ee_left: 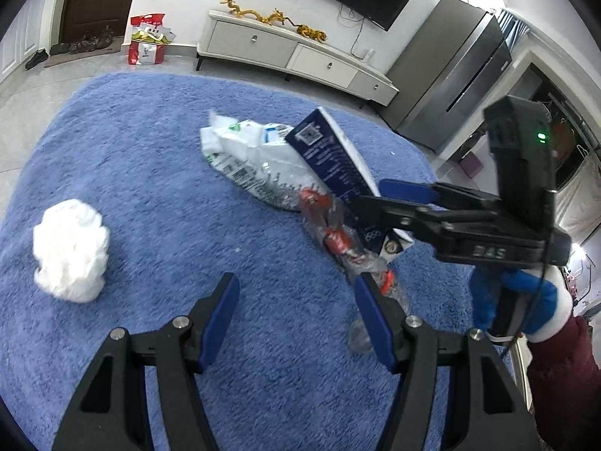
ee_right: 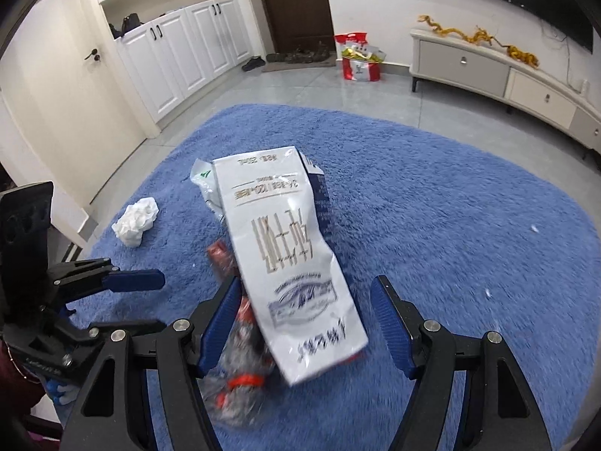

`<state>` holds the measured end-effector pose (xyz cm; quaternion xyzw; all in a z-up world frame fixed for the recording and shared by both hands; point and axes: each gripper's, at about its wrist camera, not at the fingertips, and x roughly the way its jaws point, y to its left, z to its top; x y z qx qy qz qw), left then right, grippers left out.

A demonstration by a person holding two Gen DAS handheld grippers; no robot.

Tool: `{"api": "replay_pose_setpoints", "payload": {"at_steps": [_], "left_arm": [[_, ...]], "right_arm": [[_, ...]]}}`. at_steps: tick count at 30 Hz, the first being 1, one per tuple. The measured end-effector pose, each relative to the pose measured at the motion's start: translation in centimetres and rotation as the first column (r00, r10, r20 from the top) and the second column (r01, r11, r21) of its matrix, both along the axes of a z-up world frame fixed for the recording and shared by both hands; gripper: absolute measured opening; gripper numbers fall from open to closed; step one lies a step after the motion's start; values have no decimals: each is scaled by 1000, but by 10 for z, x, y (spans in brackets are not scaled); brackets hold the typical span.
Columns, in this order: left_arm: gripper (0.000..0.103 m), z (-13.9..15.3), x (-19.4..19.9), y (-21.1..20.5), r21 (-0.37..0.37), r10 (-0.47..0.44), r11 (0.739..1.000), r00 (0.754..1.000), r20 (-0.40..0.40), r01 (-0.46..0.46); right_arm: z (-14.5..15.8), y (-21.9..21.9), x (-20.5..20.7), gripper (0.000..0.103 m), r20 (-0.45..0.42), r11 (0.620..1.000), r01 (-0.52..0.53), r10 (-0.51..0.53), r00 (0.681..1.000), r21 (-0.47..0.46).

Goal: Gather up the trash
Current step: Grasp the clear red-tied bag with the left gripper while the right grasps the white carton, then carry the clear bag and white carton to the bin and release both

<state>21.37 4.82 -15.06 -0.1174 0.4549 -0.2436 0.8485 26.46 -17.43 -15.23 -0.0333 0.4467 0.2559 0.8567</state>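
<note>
Room: tiled living-room floor with a large blue rug (ee_left: pixel 157 173), a white TV cabinet (ee_left: pixel 285 52) along the far wall, a dark door (ee_right: pixel 293 3) and white cupboards (ee_right: pixel 176 45).
Rug load: a milk carton (ee_right: pixel 293 263), a crumpled clear plastic bottle (ee_left: pixel 338 240) with a red label, a white plastic wrapper (ee_left: pixel 255 158) and a wad of white tissue (ee_left: pixel 71 248).
Carton: white face with printed characters and a dark blue side, lying lengthwise across the bottle; in the right wrist view its near end sits between the two blue pads.
Bottle: flattened, partly under the carton, its red-ringed neck toward the cameras.
Wrapper: beyond the carton, touching its far end.
Tissue: well apart from the pile, to the left on the rug.
Right claw (ee_right: pixel 304 323): spread wide around the near end of the carton and the bottle, the left pad touching or almost touching the bottle, the right pad clear of the carton; nothing gripped.
Left claw (ee_left: pixel 296 312): released, fingers wide over bare rug, its right pad just beside the bottle's neck.
Hand: a blue glove (ee_left: pixel 507 300) holds the right claw's handle.
Background: a red-and-white bag (ee_right: pixel 360 56) near the door, golden dragon figures (ee_left: pixel 270 17) on the cabinet.
</note>
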Motion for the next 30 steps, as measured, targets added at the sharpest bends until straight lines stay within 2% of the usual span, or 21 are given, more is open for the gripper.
{"api": "replay_pose_setpoints", "payload": {"at_steps": [2,4,8,14,16,18,19,21,24,30], "left_arm": [[62,-1,6,-7,5,-7,1000,1000,-1,7],[62,-2,11,-15,7,-15,1000,1000,-9,15],[62,-4,21,-32,24,-31,999,999,-16,31],[60,-8,46,-49,18,-7,1000,999,-45,8],[56,-8,51,-52,13,-2,1000,999,-53,2],[41,-10,55,-54,-2,0,1000,997,-79,-1],[38,-10,56,-55,4,10,1000,997,-81,-9],[18,-11,57,-58,15,18,1000,996,-91,-17],[13,-13,56,-54,-15,44,999,992,-119,-46],[12,6,36,-54,-16,53,998,995,-82,-54]], "right_arm": [[-4,-3,6,67,-13,1000,-10,10,1000,19],[-7,-7,12,51,-24,999,-21,22,999,29],[-9,-26,10,46,-20,996,-24,26,999,91],[-1,-66,-5,44,11,988,38,-40,999,149],[4,-78,-11,44,26,985,58,-62,998,162],[9,-88,-20,44,40,983,79,-86,995,167],[11,-92,-25,44,47,982,88,-98,994,169],[15,-100,-37,44,59,980,104,-116,992,172],[16,-110,-55,44,67,974,129,-143,987,184],[15,-136,-100,44,71,959,185,-204,976,216]]}}
